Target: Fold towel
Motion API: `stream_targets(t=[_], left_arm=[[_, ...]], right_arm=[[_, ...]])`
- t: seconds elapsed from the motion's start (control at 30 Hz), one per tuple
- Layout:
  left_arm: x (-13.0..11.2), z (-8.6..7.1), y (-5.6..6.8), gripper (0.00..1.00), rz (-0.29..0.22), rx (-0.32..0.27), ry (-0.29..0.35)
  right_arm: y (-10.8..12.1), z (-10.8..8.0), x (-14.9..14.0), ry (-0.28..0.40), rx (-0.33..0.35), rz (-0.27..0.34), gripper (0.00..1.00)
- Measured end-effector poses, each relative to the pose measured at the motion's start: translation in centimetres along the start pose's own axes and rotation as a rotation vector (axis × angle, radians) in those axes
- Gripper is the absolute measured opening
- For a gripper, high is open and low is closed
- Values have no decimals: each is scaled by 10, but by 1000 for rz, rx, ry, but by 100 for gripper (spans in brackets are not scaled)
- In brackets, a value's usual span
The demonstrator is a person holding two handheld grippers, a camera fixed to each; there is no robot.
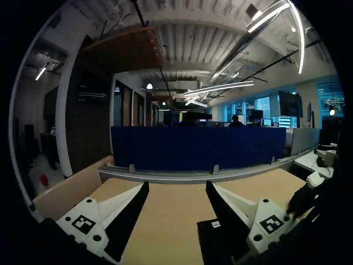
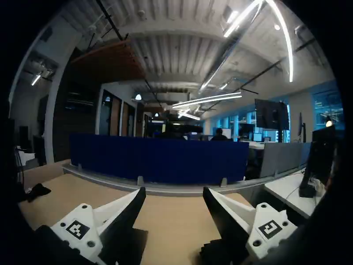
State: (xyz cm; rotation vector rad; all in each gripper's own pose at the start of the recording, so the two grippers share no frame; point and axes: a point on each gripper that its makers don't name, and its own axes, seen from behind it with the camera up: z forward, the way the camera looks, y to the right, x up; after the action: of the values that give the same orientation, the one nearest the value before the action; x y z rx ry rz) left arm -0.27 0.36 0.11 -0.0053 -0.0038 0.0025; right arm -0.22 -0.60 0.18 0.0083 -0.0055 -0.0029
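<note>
Black against pale wood: towel (image 1: 211, 240) flat on the counter (image 1: 176, 221), low in the left gripper view, tucked partly beneath the right-hand finger of the left gripper (image 1: 176, 183). Visible corner squared off, one edge running away along the line of the fingers, the other across it. Long axis impossible to tell, with most of the cloth hidden under the finger and cut off at the bottom. Matte, dark and smooth where seen, with a small white tag (image 1: 215, 224) near the far edge.

Left gripper spread wide, holding nothing, both white fingers hovering over the counter, a black-and-white square marker (image 1: 84, 223) on each.

Same for the right gripper (image 2: 174, 189): spread wide, pinching nothing. In the right gripper view, a dark flat patch (image 2: 137, 247) beside its left-hand finger and a dark stepped edge (image 2: 215, 255), like stacked layers, at the base of the other finger. Hard to say whether one cloth or two. Farther left on the counter there, a small dark bundle (image 2: 37, 191), too dim to identify.

Beyond the counter, a blue divider (image 1: 198, 152) across both views, a seated person (image 1: 235, 120) behind it. Long light strips (image 1: 300, 35) overhead. In the right gripper view, a hanging monitor (image 2: 269, 114) and a white side desk (image 2: 287, 190) off to the right.
</note>
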Motion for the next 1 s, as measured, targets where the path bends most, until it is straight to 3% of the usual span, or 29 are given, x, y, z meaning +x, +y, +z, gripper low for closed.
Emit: stream_targets(t=[0.2, 0.47, 0.67, 1.0], left_arm=[[-25, 6, 27, 95, 39, -74, -59], [-54, 3, 68, 95, 74, -264, -168], [-69, 1, 77, 95, 81, -309, -219], [-120, -3, 88, 95, 110, -347, -299]], right_arm=[[-46, 13, -18, -73, 107, -41, 100], [-87, 17, -46, -219, 286, -120, 100], [-102, 14, -67, -296, 362, -145, 100], [-111, 11, -110, -371, 390, -166, 100]])
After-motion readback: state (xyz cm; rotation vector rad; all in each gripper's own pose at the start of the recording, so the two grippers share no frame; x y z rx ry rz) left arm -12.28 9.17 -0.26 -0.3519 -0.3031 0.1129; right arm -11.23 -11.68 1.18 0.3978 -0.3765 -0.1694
